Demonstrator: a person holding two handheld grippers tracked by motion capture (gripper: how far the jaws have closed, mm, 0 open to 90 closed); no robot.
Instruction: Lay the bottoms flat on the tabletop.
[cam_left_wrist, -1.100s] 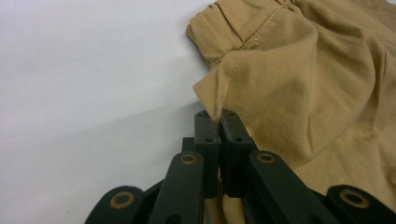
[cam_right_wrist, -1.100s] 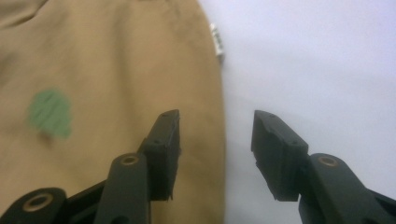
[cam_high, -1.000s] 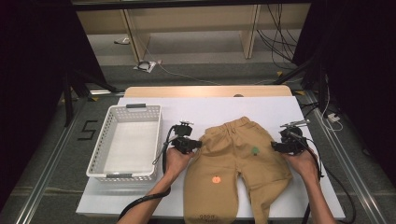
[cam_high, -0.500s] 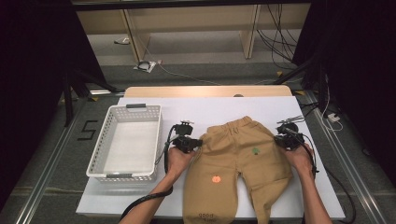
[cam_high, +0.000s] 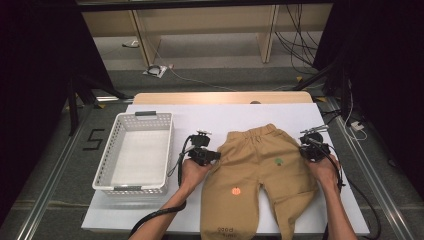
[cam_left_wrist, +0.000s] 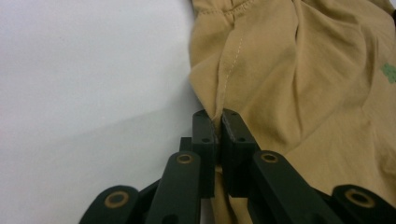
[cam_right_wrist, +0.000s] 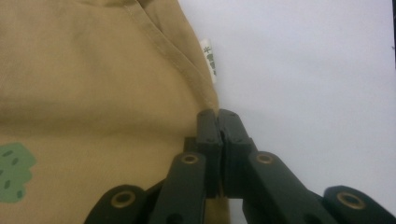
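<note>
A pair of tan trousers (cam_high: 260, 175) lies spread flat on the white surface (cam_high: 230, 117), waistband toward the far edge and both legs running back toward the person, the cuffs reaching the near edge. A small green patch (cam_high: 278, 161) sits on the right leg and an orange one (cam_high: 234, 190) on the left leg; dark lettering near the left cuff is too small to read.

The left claw (cam_high: 214, 156) is at the left side of the trousers, just below the waistband. In the left gripper view its jaws are pressed close together with a fold of the tan cloth (cam_left_wrist: 280, 84) pinched between them, right along the side seam (cam_left_wrist: 231, 60).

The right claw (cam_high: 306, 151) sits at the opposite side of the trousers, at about the same height. In the right gripper view its jaws have just been closing and now stand nearly together on the very edge of the cloth (cam_right_wrist: 93, 84), with the fabric running in between them; a small white label (cam_right_wrist: 208, 58) sticks out from the side seam just ahead of the tips, and the green patch (cam_right_wrist: 14, 172) lies off to the side.

A white plastic basket (cam_high: 107, 165) stands on the surface to the left of the trousers, near the left hand (cam_high: 192, 172) but apart from it. The right hand (cam_high: 324, 170) rests at the outer edge of the right leg.
</note>
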